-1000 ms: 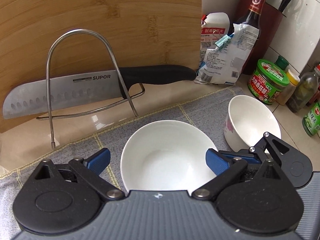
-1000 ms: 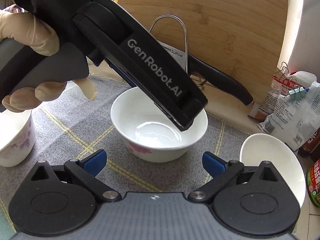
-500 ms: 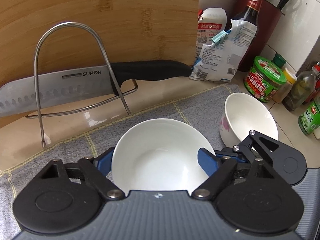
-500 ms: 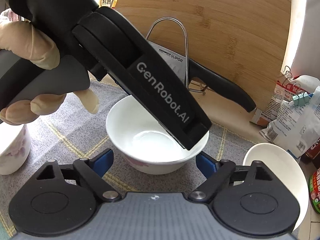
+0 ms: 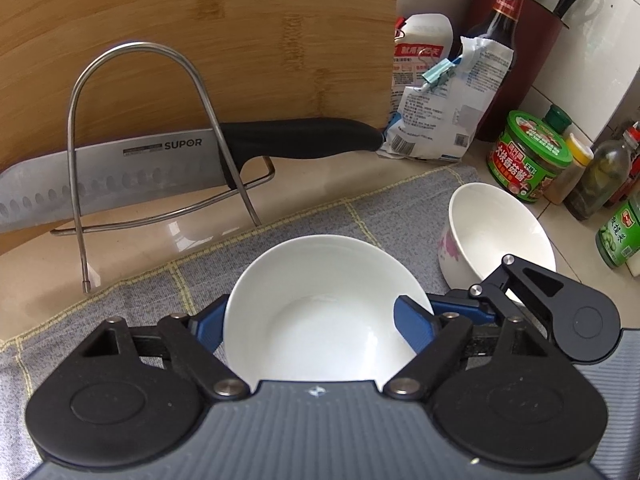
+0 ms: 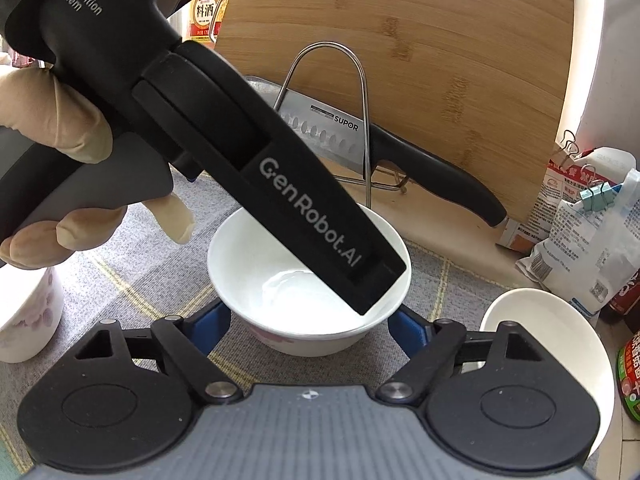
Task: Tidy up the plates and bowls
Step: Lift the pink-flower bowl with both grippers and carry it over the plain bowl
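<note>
**A:** What is the left hand-held gripper (image 5: 310, 322) doing?

**B:** It is clenched on the middle bowl (image 5: 320, 280). Its jaws have just drawn in, and a blue pad sits at each side of the rim. The bowl stands on the grey cloth (image 5: 360, 216) directly between the fingers.

**A:** And the right hand-held gripper (image 6: 308, 322)?

**B:** Its jaws have just been closing too, with that same bowl between them. The pads are right at the bowl's outer wall on both sides, but I cannot tell whether they press on it or only stand beside it.

**A:** So both tools meet at one bowl?

**B:** Yes. In the right wrist view the left tool's black body slants down from the upper left, held by a gloved hand (image 6: 60, 160), and its tip ends over the bowl's right rim.

**A:** Where are the other bowls?

**B:** The right-hand bowl (image 5: 500, 232) stands just to the right of both tools, near the cloth's edge. The left-hand bowl (image 6: 24, 312), with pink flowers, is off to the left of the right tool, apart from the middle one.

**A:** What lies ahead of the fingers?

**B:** A wire rack (image 5: 132, 45) on the bench (image 5: 40, 280) with a knife (image 5: 120, 176) resting through it, and a wooden cutting board (image 5: 200, 20) upright behind. A green-lidded jar (image 5: 528, 156) is further right, beyond the right-hand bowl
</note>
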The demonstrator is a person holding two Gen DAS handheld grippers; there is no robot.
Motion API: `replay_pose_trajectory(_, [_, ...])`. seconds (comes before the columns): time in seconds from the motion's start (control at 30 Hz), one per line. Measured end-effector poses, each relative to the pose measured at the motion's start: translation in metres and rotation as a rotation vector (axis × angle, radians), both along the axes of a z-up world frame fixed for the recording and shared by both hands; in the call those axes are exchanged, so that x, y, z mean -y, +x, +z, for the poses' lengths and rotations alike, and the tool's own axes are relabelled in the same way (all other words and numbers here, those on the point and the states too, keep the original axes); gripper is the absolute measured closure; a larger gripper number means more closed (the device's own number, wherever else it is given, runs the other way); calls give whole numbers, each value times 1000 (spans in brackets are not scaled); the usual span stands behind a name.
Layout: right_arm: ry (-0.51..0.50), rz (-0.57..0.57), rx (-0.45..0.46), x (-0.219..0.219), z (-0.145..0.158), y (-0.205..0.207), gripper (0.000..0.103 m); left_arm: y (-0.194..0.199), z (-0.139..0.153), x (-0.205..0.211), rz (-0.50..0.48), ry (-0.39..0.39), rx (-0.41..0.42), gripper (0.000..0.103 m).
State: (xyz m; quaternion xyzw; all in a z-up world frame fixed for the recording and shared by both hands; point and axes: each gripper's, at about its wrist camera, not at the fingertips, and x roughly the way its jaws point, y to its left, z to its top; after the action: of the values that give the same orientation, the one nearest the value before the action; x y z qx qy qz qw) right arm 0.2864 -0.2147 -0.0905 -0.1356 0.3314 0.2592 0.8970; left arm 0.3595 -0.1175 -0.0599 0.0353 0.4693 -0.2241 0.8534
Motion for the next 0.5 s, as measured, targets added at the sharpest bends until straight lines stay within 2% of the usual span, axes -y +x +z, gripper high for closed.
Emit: replay_pose_trajectory(0.5, [4,28,-13,3,29,-27,14,-32,22,-4,13,-30,6,18])
